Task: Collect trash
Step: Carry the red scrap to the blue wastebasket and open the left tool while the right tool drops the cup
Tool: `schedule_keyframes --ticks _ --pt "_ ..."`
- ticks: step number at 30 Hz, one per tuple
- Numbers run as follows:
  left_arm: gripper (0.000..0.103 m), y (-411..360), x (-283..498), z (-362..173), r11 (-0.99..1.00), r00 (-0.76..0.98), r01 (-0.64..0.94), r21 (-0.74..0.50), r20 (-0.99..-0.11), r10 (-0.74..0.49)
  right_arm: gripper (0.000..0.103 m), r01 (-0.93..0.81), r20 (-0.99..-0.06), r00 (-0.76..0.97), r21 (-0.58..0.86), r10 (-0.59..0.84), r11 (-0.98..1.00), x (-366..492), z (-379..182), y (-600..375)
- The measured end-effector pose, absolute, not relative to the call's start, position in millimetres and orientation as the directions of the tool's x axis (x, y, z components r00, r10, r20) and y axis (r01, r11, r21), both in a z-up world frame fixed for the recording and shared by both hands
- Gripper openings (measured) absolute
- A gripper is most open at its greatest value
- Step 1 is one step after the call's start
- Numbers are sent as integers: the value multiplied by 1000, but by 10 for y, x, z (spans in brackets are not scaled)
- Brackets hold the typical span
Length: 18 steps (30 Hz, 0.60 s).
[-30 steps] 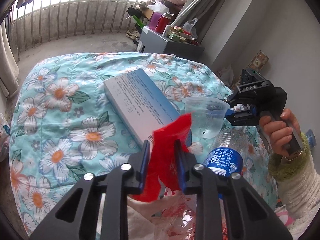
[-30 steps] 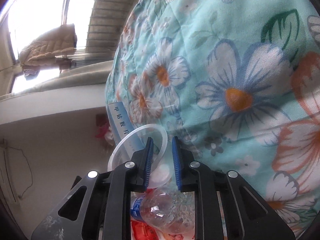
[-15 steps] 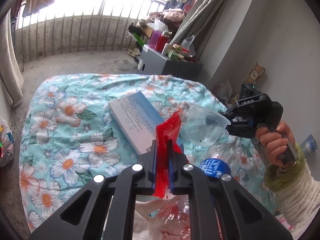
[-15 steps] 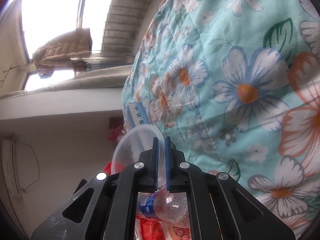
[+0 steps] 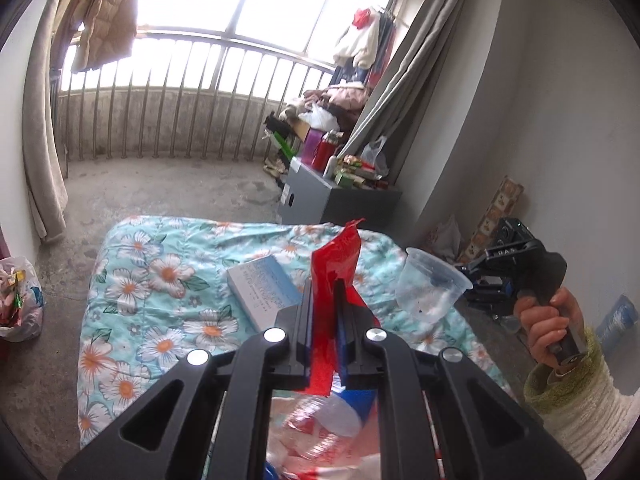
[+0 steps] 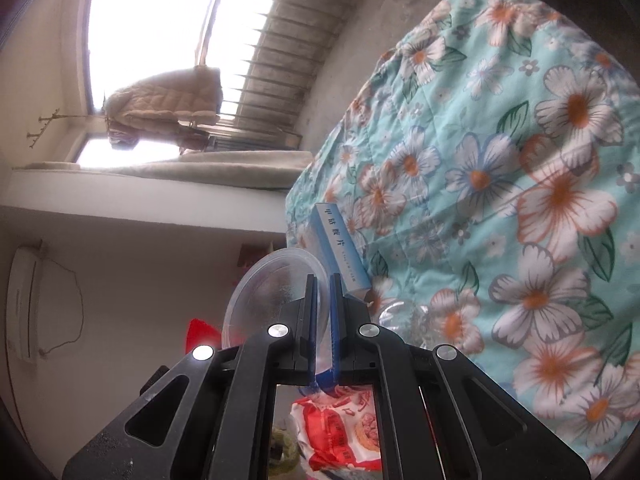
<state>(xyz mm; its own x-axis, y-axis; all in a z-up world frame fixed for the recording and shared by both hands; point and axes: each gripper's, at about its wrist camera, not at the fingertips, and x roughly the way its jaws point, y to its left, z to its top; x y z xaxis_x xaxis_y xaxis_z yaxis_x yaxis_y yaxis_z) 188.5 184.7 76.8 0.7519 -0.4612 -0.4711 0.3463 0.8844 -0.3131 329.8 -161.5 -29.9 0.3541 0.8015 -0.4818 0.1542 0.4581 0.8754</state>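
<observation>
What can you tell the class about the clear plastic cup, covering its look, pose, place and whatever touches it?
The clear plastic cup is thin, see-through and tapered, with a rolled round rim. It looks empty apart from a few dark specks near its base. The right gripper pinches its wall at the rim, holding it tilted in the air above the flowered turquoise quilt. Nothing else touches it.

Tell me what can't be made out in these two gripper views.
- Left wrist view: the plastic bottle is mostly hidden behind the left gripper.
- Right wrist view: the snack bag is half covered by the right gripper.
- Blue box print: too small.
</observation>
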Motion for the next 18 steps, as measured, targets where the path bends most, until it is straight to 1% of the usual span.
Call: schedule_keyframes --ticks 7,11,15,18 --pt "9 1666 1398 1040 835 755 427 -348 -371 -541 4 113 -476 433 871 765 478 2668 -56 -1828" --pt "9 1442 1177 1067 796 719 491 -355 -350 -600 4 125 -463 497 875 734 467 2222 -19 -2048" --pt "9 1136 996 1028 750 662 566 -343 -353 -661 4 157 -441 567 887 696 434 1776 -119 -2296" --pt "9 834 957 951 715 598 614 -335 -394 -698 4 177 -411 614 904 673 390 1466 -254 -2537"
